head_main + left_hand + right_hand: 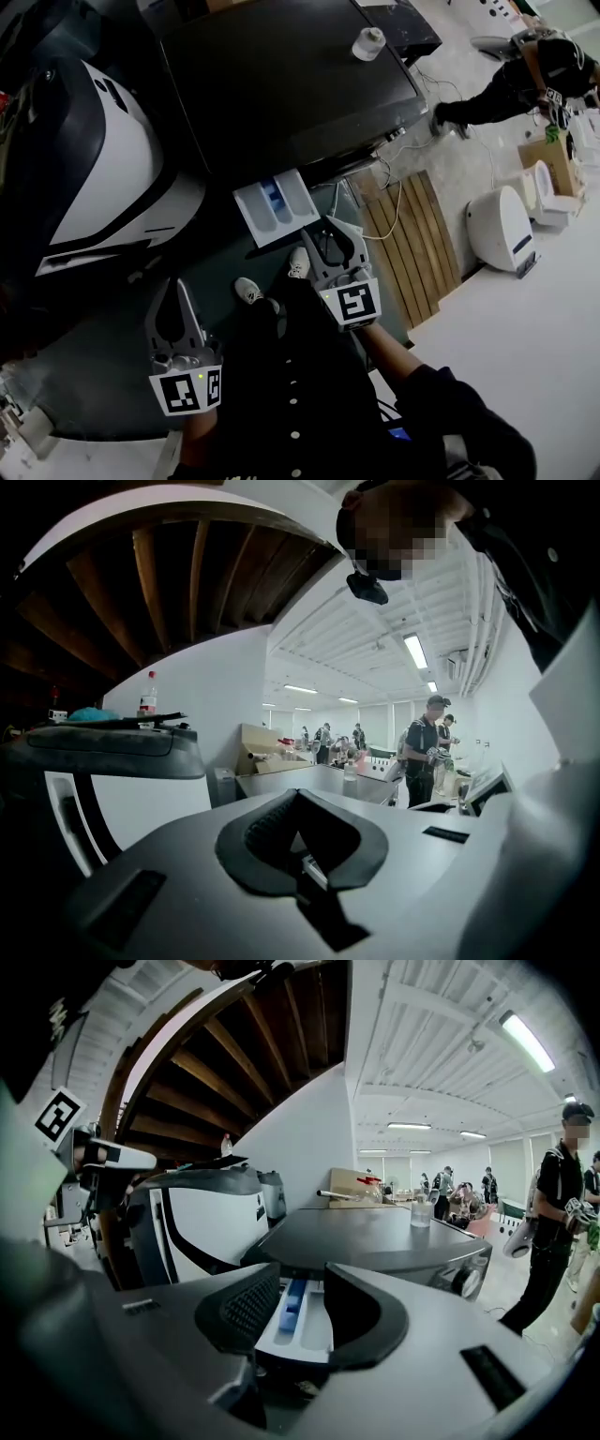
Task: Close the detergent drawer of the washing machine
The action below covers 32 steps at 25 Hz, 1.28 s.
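The detergent drawer (277, 211) stands pulled out of the washing machine (281, 84), directly ahead of the right gripper (336, 239). In the right gripper view its white tray (298, 1321) with a blue insert shows in the gap between the jaws, which stand wide apart and grip nothing. The drawer's near end is cut off behind the gripper's body there, so whether a jaw touches it cannot be told; from the head view the tips sit just beside the drawer's front corner. The left gripper (176, 300) is well back from the drawer on the person's left, tips drawn together with nothing between them (295, 799), and its own view does not show the drawer at all. Beyond the drawer, a clear cup (367, 42) stands on the machine's dark lid. A white and black appliance (103, 169) is off to the left gripper's far side, and a wooden pallet (417, 244) lies to the right gripper's right. The machine's front face is too dark to make out.
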Each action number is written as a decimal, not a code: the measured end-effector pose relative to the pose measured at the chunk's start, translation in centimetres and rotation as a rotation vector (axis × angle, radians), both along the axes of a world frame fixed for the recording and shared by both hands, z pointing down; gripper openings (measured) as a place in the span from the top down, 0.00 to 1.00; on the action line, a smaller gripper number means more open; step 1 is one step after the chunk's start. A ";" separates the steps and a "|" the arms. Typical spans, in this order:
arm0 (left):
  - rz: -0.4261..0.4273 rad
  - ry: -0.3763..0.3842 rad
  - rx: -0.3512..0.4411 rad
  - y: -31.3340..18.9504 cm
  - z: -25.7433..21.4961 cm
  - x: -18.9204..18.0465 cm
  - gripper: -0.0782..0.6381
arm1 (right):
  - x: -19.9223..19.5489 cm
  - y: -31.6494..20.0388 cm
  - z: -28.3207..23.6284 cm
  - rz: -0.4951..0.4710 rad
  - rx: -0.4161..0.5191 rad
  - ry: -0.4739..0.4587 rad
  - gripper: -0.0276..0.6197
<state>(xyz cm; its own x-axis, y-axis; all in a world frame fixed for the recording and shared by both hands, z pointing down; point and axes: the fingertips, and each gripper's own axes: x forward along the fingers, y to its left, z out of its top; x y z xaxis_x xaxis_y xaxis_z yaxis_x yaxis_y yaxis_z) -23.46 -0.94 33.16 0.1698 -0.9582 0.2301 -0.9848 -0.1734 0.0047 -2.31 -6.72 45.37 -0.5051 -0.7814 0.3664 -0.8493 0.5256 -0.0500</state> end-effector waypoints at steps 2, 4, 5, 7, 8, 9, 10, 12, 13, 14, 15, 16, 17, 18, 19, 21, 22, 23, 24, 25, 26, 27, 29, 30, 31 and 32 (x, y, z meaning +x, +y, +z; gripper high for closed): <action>0.021 0.003 -0.008 -0.1 0.5 0.5 0.88 | 0.0 0.6 1.5 0.006 -0.013 0.007 0.73; 0.041 0.007 -0.019 0.0 1.1 0.9 0.88 | -0.1 1.4 3.0 0.024 -0.038 0.002 0.73; 0.051 0.008 -0.025 0.0 1.4 1.0 0.88 | 0.0 1.8 3.8 0.033 -0.056 0.005 0.73; 0.068 0.012 -0.037 0.1 2.0 1.4 0.88 | 0.0 2.5 5.1 0.044 -0.067 0.016 0.73; 0.075 0.014 -0.042 0.1 2.3 1.5 0.88 | 0.1 2.7 5.7 0.047 -0.071 0.024 0.73; 0.082 0.016 -0.047 0.2 2.6 1.7 0.88 | 0.1 3.1 6.3 0.049 -0.083 0.036 0.73; 0.087 0.016 -0.054 0.3 2.9 1.9 0.88 | 0.2 3.5 7.0 0.050 -0.099 0.047 0.73; 0.097 0.017 -0.068 0.5 3.5 2.2 0.88 | 0.3 4.2 8.3 0.060 -0.118 0.049 0.73; 0.103 0.018 -0.075 0.6 3.8 2.3 0.88 | 0.3 4.5 9.0 0.067 -0.127 0.048 0.73; 0.108 0.018 -0.080 0.7 4.1 2.5 0.88 | 0.3 4.6 9.6 0.073 -0.141 0.052 0.72; 0.114 0.018 -0.086 0.8 4.3 2.6 0.88 | 0.3 4.7 10.2 0.078 -0.158 0.059 0.72; 0.118 0.018 -0.092 0.9 4.6 2.7 0.88 | 0.3 4.8 10.7 0.081 -0.172 0.065 0.72; 0.120 0.018 -0.098 1.0 4.9 2.9 0.88 | 0.3 4.9 11.3 0.086 -0.181 0.068 0.71; 0.121 0.018 -0.104 1.1 5.1 2.9 0.88 | 0.3 5.1 11.8 0.094 -0.188 0.064 0.71; 0.122 0.018 -0.110 1.1 5.4 3.0 0.88 | 0.2 5.2 12.3 0.102 -0.194 0.058 0.71; 0.125 0.017 -0.121 1.2 5.8 3.0 0.88 | 0.0 5.3 13.0 0.104 -0.200 0.062 0.70; 0.126 0.016 -0.126 1.3 6.0 3.0 0.88 | -0.2 5.2 13.0 0.102 -0.201 0.063 0.70; 0.126 0.016 -0.130 1.4 6.1 2.9 0.88 | -0.3 5.1 13.0 0.105 -0.205 0.058 0.69; 0.126 0.015 -0.134 1.5 6.3 2.9 0.88 | -0.5 5.0 13.1 0.110 -0.210 0.054 0.69; 0.125 0.015 -0.138 1.6 6.5 2.8 0.88 | -0.6 5.0 13.2 0.116 -0.213 0.054 0.69; 0.124 0.016 -0.142 1.7 6.6 2.7 0.88 | -0.7 5.0 13.4 0.122 -0.213 0.055 0.69; 0.124 0.016 -0.145 1.8 6.8 2.7 0.88 | -0.7 5.1 13.6 0.127 -0.214 0.055 0.68; 0.123 0.018 -0.152 1.9 7.0 2.7 0.88 | -0.9 5.0 13.7 0.138 -0.221 0.052 0.68; 0.121 0.018 -0.155 1.9 7.1 2.7 0.88 | -0.9 4.9 13.8 0.144 -0.221 0.053 0.68; 0.120 0.019 -0.157 2.0 7.2 2.6 0.88 | -1.0 4.9 14.0 0.147 -0.216 0.057 0.68; 0.118 0.019 -0.158 2.0 7.2 2.6 0.88 | -1.0 4.8 14.1 0.151 -0.208 0.061 0.68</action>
<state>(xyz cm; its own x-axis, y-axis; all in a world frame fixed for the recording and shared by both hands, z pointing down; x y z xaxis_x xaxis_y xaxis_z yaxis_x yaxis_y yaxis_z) -20.89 1.03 40.39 0.2843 -0.8836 0.3721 -0.9573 -0.2831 0.0592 -3.34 -1.96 59.45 -0.3608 -0.7508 0.5533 -0.9219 0.3767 -0.0901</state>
